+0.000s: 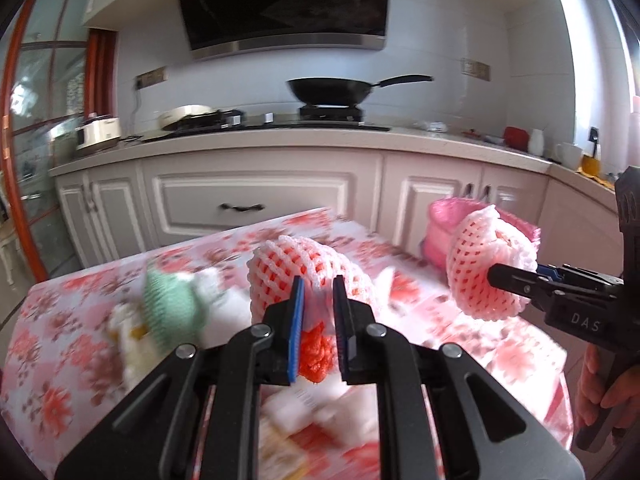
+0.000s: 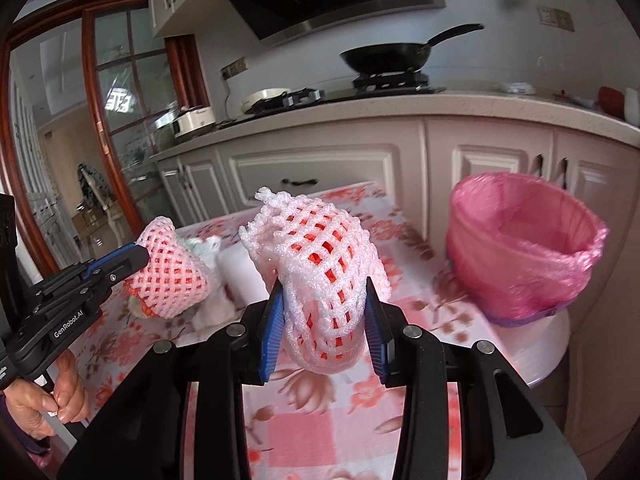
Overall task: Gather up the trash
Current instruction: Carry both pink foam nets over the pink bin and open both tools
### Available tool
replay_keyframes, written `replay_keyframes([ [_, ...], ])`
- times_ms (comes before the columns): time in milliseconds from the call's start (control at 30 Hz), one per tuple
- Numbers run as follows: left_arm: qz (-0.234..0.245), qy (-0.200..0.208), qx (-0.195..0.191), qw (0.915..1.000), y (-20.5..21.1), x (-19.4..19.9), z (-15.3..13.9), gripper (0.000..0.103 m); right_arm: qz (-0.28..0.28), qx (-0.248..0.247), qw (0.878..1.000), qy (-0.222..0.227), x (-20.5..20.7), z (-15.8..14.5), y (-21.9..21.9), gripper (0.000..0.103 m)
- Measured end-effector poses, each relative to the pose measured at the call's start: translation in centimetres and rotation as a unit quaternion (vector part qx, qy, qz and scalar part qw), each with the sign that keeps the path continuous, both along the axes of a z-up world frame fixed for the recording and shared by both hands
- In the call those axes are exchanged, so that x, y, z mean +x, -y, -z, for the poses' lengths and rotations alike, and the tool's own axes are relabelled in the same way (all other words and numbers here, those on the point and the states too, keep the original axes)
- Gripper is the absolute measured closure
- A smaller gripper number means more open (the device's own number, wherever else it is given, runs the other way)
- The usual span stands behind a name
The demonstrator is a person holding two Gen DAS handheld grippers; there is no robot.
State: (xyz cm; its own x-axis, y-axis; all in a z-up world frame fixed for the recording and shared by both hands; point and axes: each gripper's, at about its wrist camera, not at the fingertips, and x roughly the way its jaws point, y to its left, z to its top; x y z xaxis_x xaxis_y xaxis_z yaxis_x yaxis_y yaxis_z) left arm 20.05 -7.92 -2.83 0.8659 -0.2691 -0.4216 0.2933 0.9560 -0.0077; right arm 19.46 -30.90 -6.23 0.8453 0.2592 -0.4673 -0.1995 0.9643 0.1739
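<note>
My left gripper point(image 1: 317, 300) is shut on a pink foam fruit net point(image 1: 296, 268) and holds it above the floral table point(image 1: 80, 320). My right gripper point(image 2: 325, 312) is shut on a second pink foam net point(image 2: 320, 256), also lifted. Each gripper shows in the other view: the right gripper point(image 1: 500, 276) with its net point(image 1: 484, 268), and the left gripper point(image 2: 136, 260) with its net point(image 2: 168, 276). A bin lined with a pink bag point(image 2: 520, 248) stands at the table's right end, to the right of my right gripper. More trash lies on the table: a green foam net point(image 1: 172, 308) and white pieces point(image 1: 296, 412).
Behind the table runs a kitchen counter point(image 1: 280, 140) with white cabinets, a black wok point(image 1: 332, 90) on the stove and a rice cooker point(image 1: 98, 134). A wood-framed glass door point(image 2: 112, 120) is at the left. White wrappers point(image 2: 240, 268) lie mid-table.
</note>
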Motion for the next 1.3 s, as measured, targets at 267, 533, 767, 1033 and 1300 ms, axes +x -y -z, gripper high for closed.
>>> replay_keyframes([
  [267, 0.078, -0.002, -0.008, 0.9969, 8.1, 4.5, -2.5, 0.089, 0.075, 0.002, 0.997, 0.012, 3.1, -2.2, 6.9, 0.066],
  [533, 0.125, -0.029, -0.041, 0.9909, 15.4, 10.4, -4.5, 0.089, 0.132, -0.009, 0.991, 0.001, 7.5, -2.7, 13.0, 0.066],
  [767, 0.142, -0.077, -0.085, 0.9832, 20.8, 15.9, -4.8, 0.089, 0.164, -0.001, 0.986, -0.026, 12.0, -2.7, 18.5, 0.066],
  [1033, 0.128, -0.127, -0.101, 0.9785, 25.6, 21.3, -2.7, 0.089, 0.179, -0.018, 0.982, -0.059, 15.2, -1.7, 21.3, 0.066],
  [1300, 0.123, -0.141, -0.103, 0.977, 27.6, 22.2, -1.5, 0.088, 0.175, -0.021, 0.981, -0.078, 15.8, 0.0, 22.1, 0.058],
])
